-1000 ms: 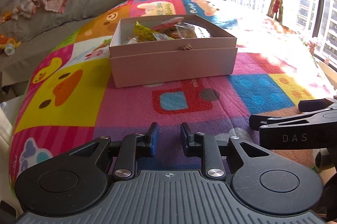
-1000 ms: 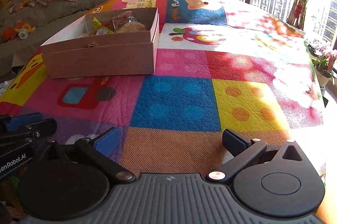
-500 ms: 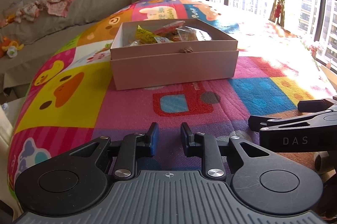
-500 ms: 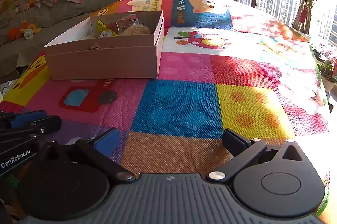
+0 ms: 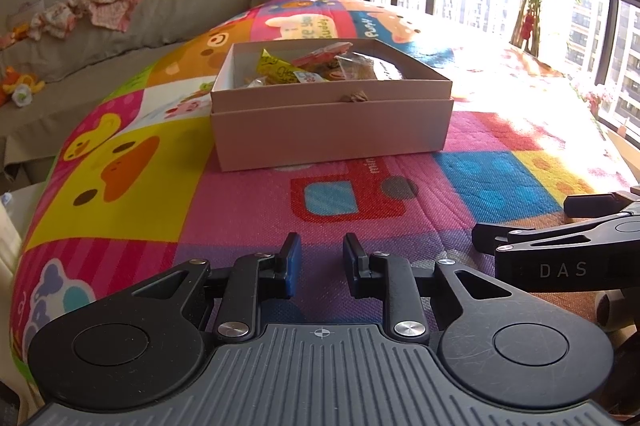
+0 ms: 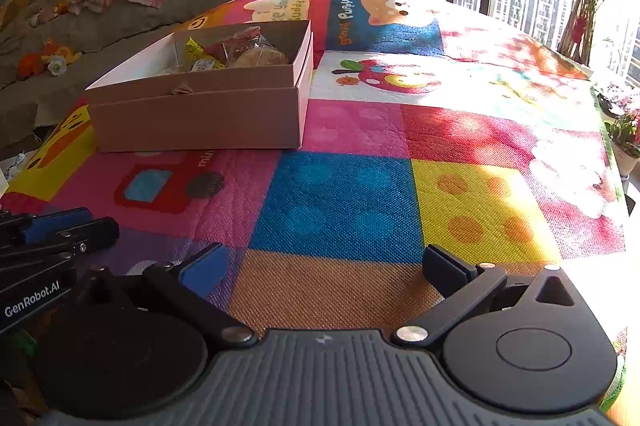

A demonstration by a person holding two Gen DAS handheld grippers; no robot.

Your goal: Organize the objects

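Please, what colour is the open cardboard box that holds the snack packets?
The box is pale pinkish beige outside and white inside; the left wrist view shows it best.

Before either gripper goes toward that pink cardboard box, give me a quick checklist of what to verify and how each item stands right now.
1. Pink cardboard box sits flat on the colourful patchwork play mat: ok.
2. Box top open, wrapped snack packets inside: ok.
3. Left gripper empty, jaws narrowly parted with nothing between them: ok.
4. Right gripper empty, jaws wide apart: ok.
5. Mat between both grippers and the box free of loose things: ok.
6. Loose items left outside the box to put away: cannot tell; none show on the mat in either view.
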